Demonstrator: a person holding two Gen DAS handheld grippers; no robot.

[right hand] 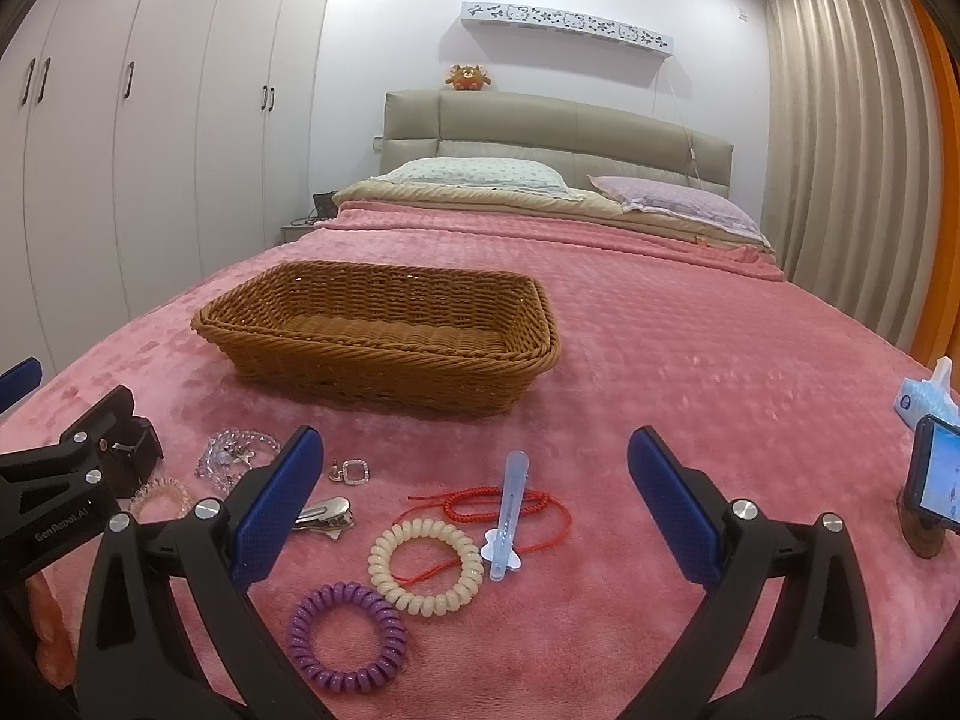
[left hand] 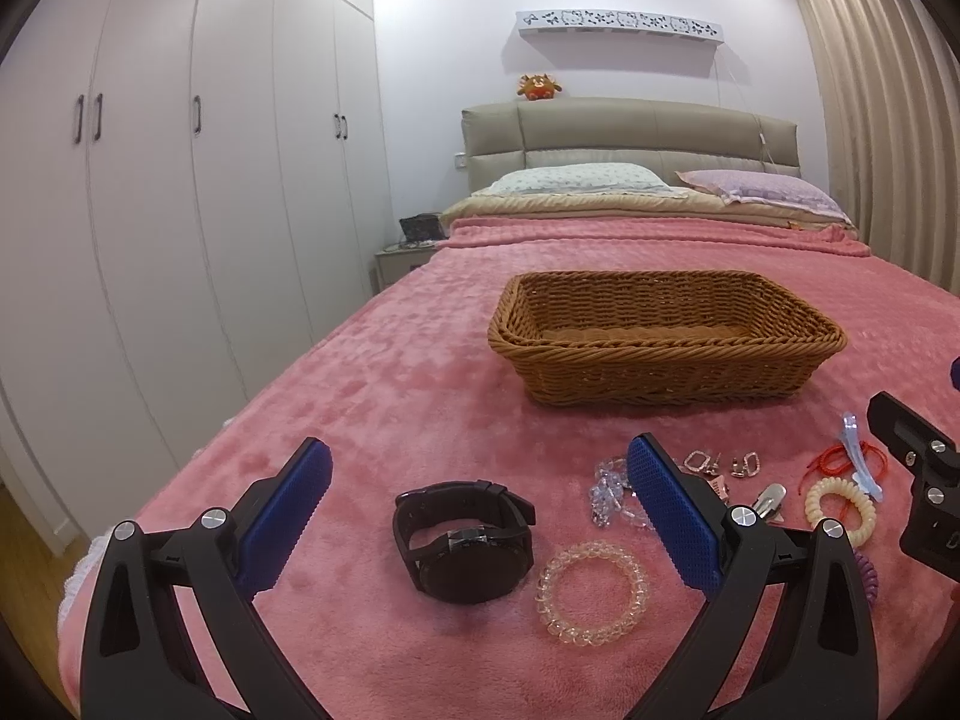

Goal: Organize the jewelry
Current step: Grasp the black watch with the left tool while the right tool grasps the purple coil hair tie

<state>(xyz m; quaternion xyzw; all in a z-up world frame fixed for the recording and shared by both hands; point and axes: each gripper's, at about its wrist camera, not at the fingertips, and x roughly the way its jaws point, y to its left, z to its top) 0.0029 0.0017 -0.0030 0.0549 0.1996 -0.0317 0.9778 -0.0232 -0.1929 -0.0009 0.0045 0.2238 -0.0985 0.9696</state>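
Note:
A brown wicker basket (left hand: 666,354) (right hand: 384,342) stands empty on the pink bedspread. In front of it lie a black watch (left hand: 465,540), a clear coil band (left hand: 591,591), a crystal bead bracelet (left hand: 609,495), small earrings (left hand: 699,461), a cream coil band (right hand: 426,564), a purple coil band (right hand: 347,636), a red cord (right hand: 510,504), a clear hair clip (right hand: 509,516) and a silver clip (right hand: 321,513). My left gripper (left hand: 480,510) is open above the watch. My right gripper (right hand: 474,510) is open above the cream band and red cord.
The pink bedspread (right hand: 690,372) covers the bed, with pillows and a headboard at the far end. White wardrobes (left hand: 180,180) line the left. A phone on a stand (right hand: 930,486) and a tissue pack (right hand: 924,396) sit at the right edge. Curtains hang at right.

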